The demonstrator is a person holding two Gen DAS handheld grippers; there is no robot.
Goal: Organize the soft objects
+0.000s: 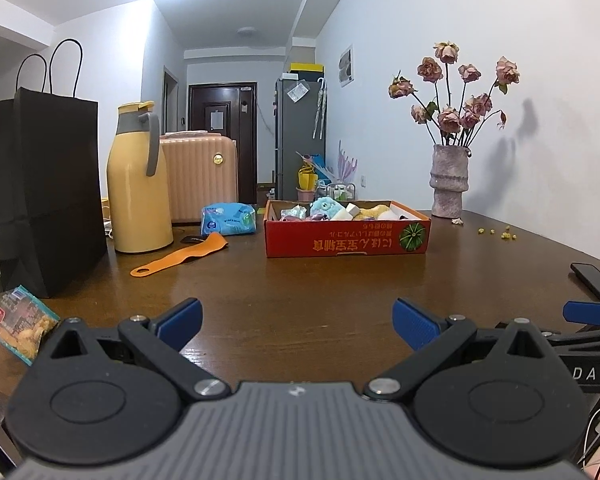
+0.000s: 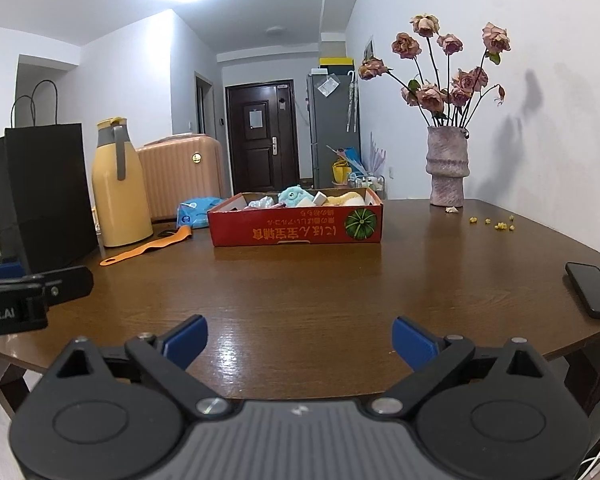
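Observation:
A red cardboard box (image 1: 346, 240) stands on the far middle of the brown table; it also shows in the right wrist view (image 2: 296, 232). Inside lie several soft things, among them a teal plush toy (image 1: 326, 205) (image 2: 293, 195), a yellow plush (image 1: 374, 212) and crinkled packets. My left gripper (image 1: 298, 322) is open and empty, low over the near table. My right gripper (image 2: 300, 340) is open and empty, near the table's front edge. Each gripper shows at the edge of the other's view.
On the left stand a black paper bag (image 1: 44, 196), a yellow thermos jug (image 1: 138, 180) and a blue tissue pack (image 1: 228, 219). An orange strap (image 1: 180, 254) lies flat. A vase of dried roses (image 1: 450, 180) stands far right. A black phone (image 2: 592, 290) lies at the right edge. A snack packet (image 1: 16, 326) lies near left.

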